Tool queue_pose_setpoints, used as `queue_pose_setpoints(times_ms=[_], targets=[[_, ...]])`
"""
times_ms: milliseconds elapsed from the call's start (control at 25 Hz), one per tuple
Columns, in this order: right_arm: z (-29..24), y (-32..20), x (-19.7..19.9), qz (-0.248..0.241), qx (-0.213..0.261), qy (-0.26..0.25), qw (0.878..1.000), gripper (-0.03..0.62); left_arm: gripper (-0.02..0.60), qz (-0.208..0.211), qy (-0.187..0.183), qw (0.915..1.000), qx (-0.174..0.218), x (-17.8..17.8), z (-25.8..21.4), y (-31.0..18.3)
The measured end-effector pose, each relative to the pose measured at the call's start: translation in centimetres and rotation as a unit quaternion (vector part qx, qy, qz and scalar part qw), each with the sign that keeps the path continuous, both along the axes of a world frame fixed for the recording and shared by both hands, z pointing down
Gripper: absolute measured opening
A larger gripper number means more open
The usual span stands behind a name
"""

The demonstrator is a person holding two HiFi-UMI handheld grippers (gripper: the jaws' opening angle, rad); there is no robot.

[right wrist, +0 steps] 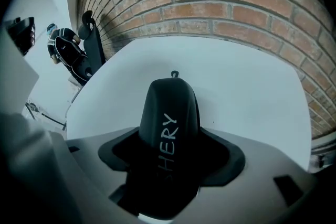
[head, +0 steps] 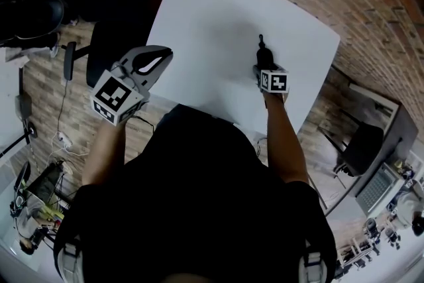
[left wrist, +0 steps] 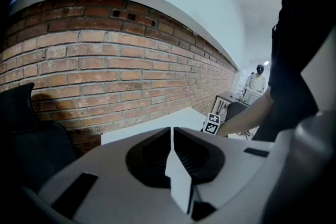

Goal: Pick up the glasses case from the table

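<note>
White table top (head: 218, 3) filled the middle of the head view, w/ a brick wall (head: 371, 3) behind it. The R gripper (head: 261, 61) pointed steeply down over the right part of the table. The black glasses case (head: 261, 48) stuck out from its front, thin end away from the person. The L gripper (head: 164, 55) hung beside the table's left edge, above a dark chair (head: 109, 50), touching nothing.

Left gripper view: the two jaws stood together, tips meeting, nothing btw them. Beyond them were the bricks, a corner of the table and, further right, the marker cube of the other gripper at the end of the person's forearm (left wrist: 247, 118).

Right gripper view: the case sat btw the jaws and filled the gap, both its sides against the dark inner faces, so the claw was clamped on it. White letters ran along its top, and a small loop (right wrist: 174, 74) showed at the far end. That end was close to the table. Whether it touched or was lifted I could not tell.
</note>
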State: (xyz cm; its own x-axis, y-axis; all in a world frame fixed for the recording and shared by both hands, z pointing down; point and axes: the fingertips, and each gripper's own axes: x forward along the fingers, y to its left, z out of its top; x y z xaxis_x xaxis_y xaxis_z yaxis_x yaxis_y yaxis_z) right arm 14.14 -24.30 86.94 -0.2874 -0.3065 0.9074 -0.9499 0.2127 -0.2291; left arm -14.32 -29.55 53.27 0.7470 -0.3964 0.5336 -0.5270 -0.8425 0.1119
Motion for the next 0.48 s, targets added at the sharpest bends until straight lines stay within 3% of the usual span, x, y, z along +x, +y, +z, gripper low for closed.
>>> queue_pose_setpoints(times_ms=[480], targets=[[-0.5, -0.1, 0.1, 0.047, -0.008, -0.065, 0.997, 0.334, 0.025, -0.01, -0.002, 0.9998, 0.017, -0.4, -1.8, 1.6]])
